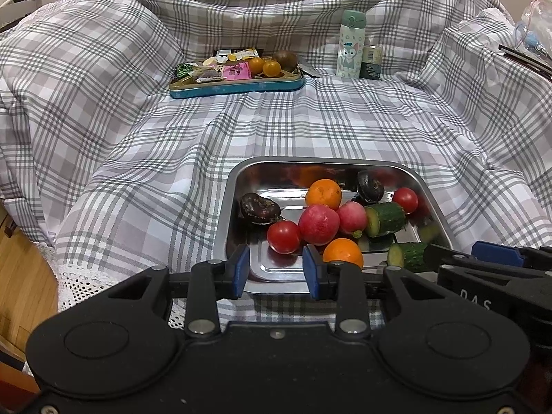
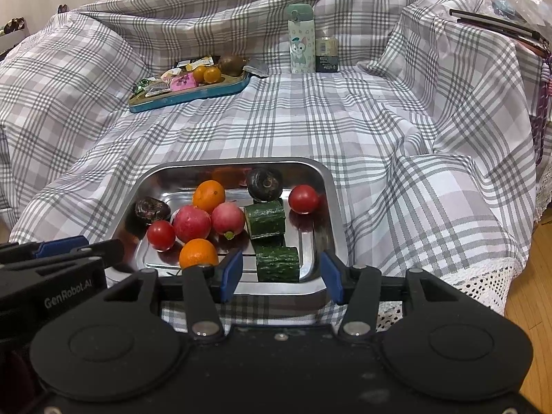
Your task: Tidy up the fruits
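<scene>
A steel tray (image 1: 241,176) (image 2: 331,186) lies on the plaid cloth close in front of me. It holds two oranges (image 1: 323,193) (image 2: 198,253), two red tomatoes (image 1: 283,236) (image 2: 303,199), two pink radishes (image 1: 318,224) (image 2: 227,218), two cucumber pieces (image 1: 385,218) (image 2: 277,264) and two dark round fruits (image 1: 258,208) (image 2: 264,180). My left gripper (image 1: 276,270) hovers open over the tray's near edge, nothing between its blue pads. My right gripper (image 2: 281,277) is open too, just short of the nearer cucumber piece.
Farther back a blue-rimmed tray (image 1: 238,88) (image 2: 193,95) carries snack packets, two small oranges (image 1: 265,66) and a brown fruit (image 1: 285,59). A pale bottle (image 1: 351,45) (image 2: 301,39) and a dark jar (image 1: 371,62) stand to its right. Wooden floor (image 1: 20,269) lies beyond the cloth's edges.
</scene>
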